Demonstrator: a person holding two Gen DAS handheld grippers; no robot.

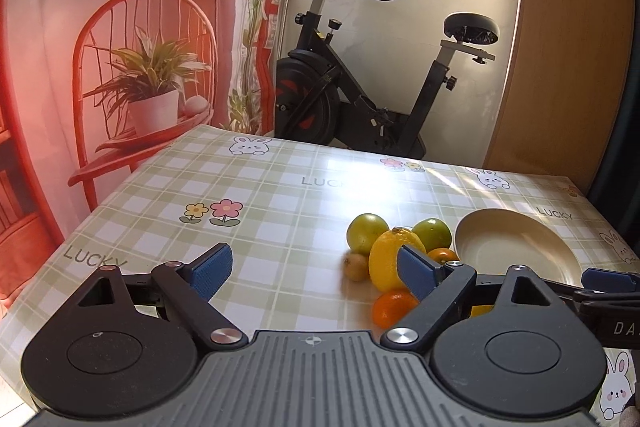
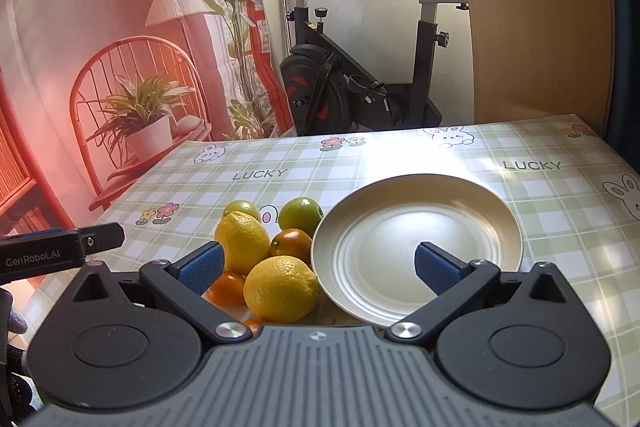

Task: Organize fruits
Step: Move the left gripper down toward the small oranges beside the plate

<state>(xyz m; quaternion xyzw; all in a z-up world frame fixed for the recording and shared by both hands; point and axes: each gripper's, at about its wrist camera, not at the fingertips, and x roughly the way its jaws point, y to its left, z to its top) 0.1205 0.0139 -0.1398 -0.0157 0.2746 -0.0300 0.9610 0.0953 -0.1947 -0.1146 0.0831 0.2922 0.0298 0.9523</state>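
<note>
While both grippers, left gripper [image 1: 316,273] and right gripper [image 2: 320,267], are being held wide open and empty, the fruits [image 2: 276,259] are lying heaped just left of the bare plate [image 2: 496,211]; neighbouring fruit risks being rolled off.

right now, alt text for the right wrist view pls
An empty cream plate sits on a green checked tablecloth, with lemons, oranges and green fruits clustered at its left. The open right tool hovers in the foreground.
</note>
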